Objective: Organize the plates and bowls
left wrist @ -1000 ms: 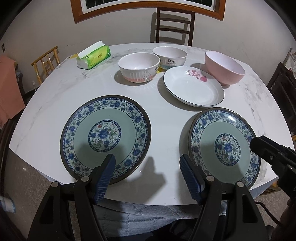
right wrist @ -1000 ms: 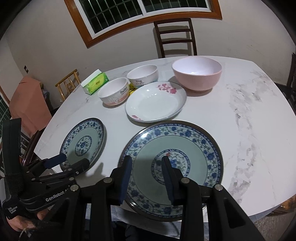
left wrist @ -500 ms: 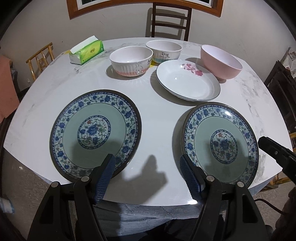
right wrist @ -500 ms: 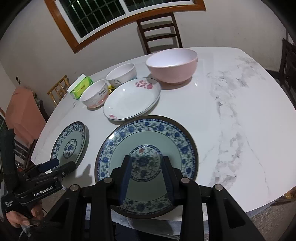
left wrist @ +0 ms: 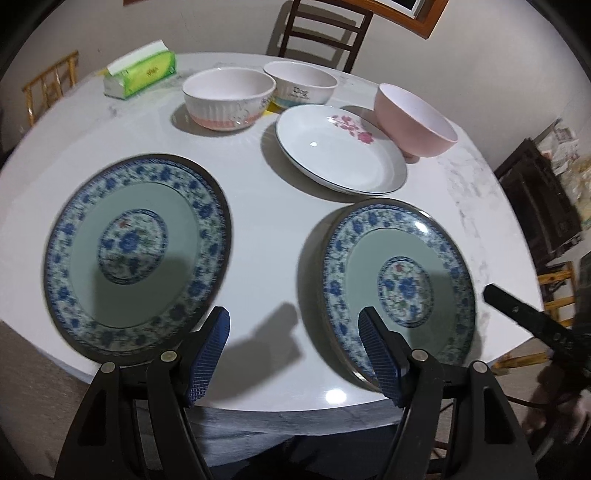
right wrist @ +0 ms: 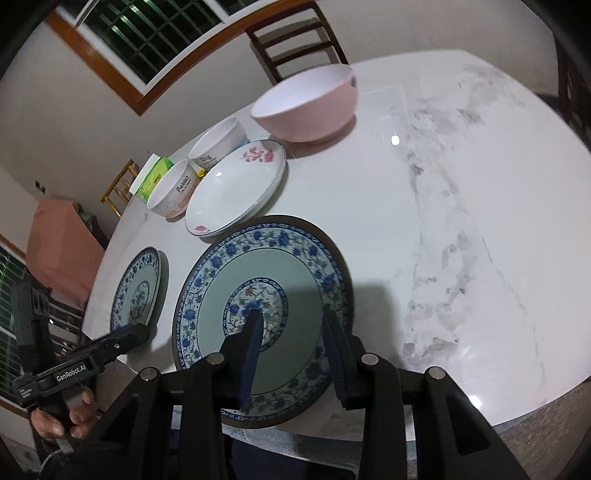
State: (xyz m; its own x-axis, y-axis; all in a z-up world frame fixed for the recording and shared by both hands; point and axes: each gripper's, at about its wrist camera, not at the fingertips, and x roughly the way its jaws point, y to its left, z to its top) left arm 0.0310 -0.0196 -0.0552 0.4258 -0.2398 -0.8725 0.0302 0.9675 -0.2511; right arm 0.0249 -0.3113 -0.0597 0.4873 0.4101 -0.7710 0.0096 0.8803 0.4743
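Note:
Two blue-flowered plates lie near the table's front edge: the left plate (left wrist: 136, 254) (right wrist: 138, 288) and the right plate (left wrist: 399, 284) (right wrist: 295, 266). Behind them are a white plate with pink flowers (left wrist: 340, 151) (right wrist: 236, 188), a pink bowl (left wrist: 413, 122) (right wrist: 310, 107) and two white bowls (left wrist: 229, 99) (left wrist: 301, 86). My left gripper (left wrist: 293, 317) (right wrist: 122, 339) is open over the bare tabletop between the blue plates. My right gripper (right wrist: 291, 317) (left wrist: 524, 317) hovers over the right blue plate, jaws a little apart with nothing between them.
A green tissue pack (left wrist: 142, 72) sits at the back left of the white marble table (right wrist: 461, 221). A dark wooden chair (left wrist: 325, 29) stands behind the table, a bamboo chair (left wrist: 48, 85) to its left and dark furniture (left wrist: 535, 206) to its right. A hand (right wrist: 59, 413) holds the left gripper.
The right gripper has moved across the right blue plate toward its right side, dropped and rolled. The left gripper has tilted in place. Neither pair of jaws has changed its gap.

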